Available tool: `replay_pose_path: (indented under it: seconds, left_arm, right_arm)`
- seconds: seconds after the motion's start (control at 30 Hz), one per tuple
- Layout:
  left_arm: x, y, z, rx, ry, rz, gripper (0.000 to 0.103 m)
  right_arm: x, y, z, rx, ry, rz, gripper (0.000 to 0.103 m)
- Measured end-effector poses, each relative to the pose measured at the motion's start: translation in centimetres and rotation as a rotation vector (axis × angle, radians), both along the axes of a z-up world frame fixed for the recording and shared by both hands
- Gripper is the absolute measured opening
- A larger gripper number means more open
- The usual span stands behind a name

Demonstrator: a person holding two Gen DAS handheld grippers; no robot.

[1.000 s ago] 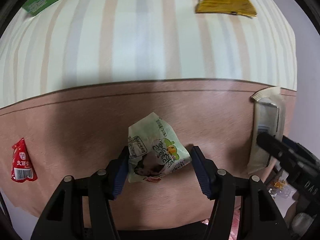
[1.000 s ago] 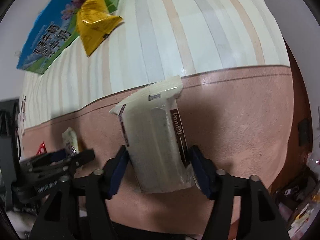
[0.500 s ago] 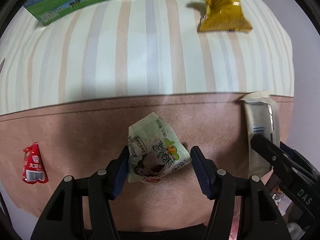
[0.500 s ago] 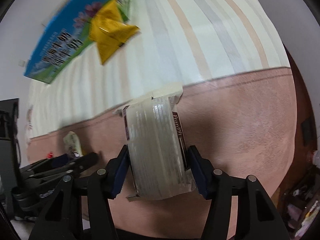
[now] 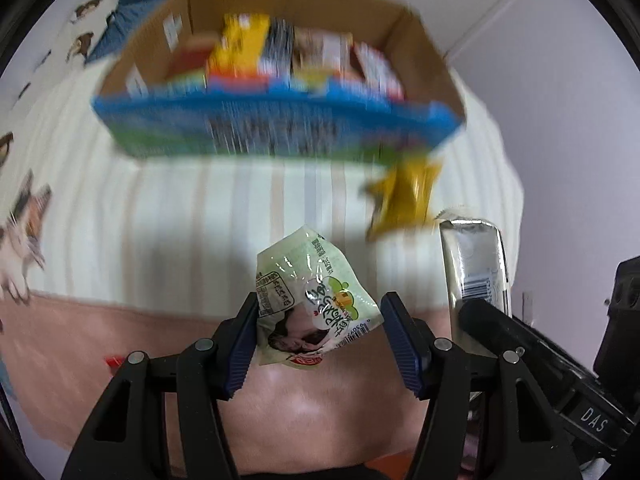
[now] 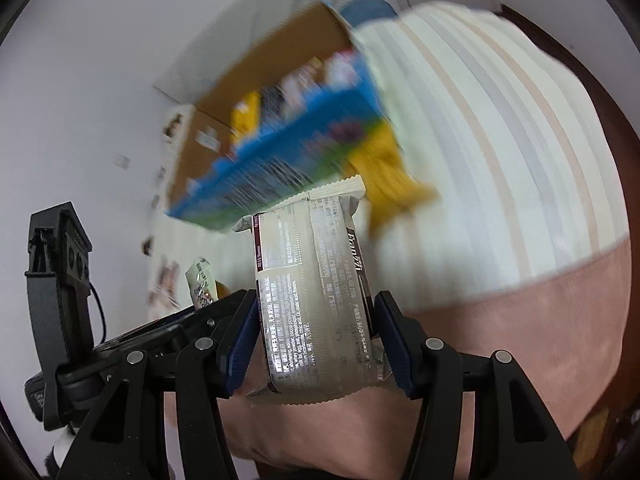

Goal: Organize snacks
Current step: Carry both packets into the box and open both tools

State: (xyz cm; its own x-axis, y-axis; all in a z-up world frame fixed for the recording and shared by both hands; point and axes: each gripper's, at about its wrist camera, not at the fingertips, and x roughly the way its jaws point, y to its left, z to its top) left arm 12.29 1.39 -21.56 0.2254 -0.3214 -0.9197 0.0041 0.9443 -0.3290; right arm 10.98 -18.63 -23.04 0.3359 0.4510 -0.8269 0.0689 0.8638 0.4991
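Left view: my left gripper clamps the green packet; the box ahead already holds snacks.

Right view: my right gripper, just closed, clamps the wafer pack. A yellow bag ahead remains out.

Striped cream bedspread with a pinkish-brown border, before a white wall.

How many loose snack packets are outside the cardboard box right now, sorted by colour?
Green and white packet, held in the left fingers: 1
Silver-beige packet, held in the right fingers: 1
Yellow packet, lying on the striped cloth: 1
Red packet, only a corner showing: 1
Total: 4
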Motion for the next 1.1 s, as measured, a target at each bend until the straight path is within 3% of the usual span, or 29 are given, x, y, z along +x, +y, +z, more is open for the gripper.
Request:
replay_pose_path:
  seconds: [0.23, 0.37, 0.7, 1.0, 1.1]
  left_arm:
    - [7.8, 4.7, 4.9, 0.029, -0.081, 0.021, 0.058]
    - [13.0, 6.8, 5.2, 0.066, -0.086, 0.029, 0.058]
    - [27.0, 10.5, -1.0, 0.189, 0.05, 0.017, 0.058]
    - [33.4, 11.2, -6.9, 0.272, 0.154, 0.011, 0.058]
    - [34.4, 11.8, -8.3, 0.247, 0.191, 0.028, 0.06]
  right_arm:
    - [8.1, 2.7, 4.1, -0.001, -0.09, 0.004, 0.06]
    - [13.4, 3.6, 4.6, -0.056, -0.107, -0.006, 0.06]
    - [25.8, 4.9, 1.7, -0.21, -0.029, -0.009, 0.06]
    - [31.1, 5.6, -2.6, -0.299, 0.059, -0.001, 0.06]
    - [31.7, 5.5, -4.0, -0.287, 0.097, -0.015, 0.062]
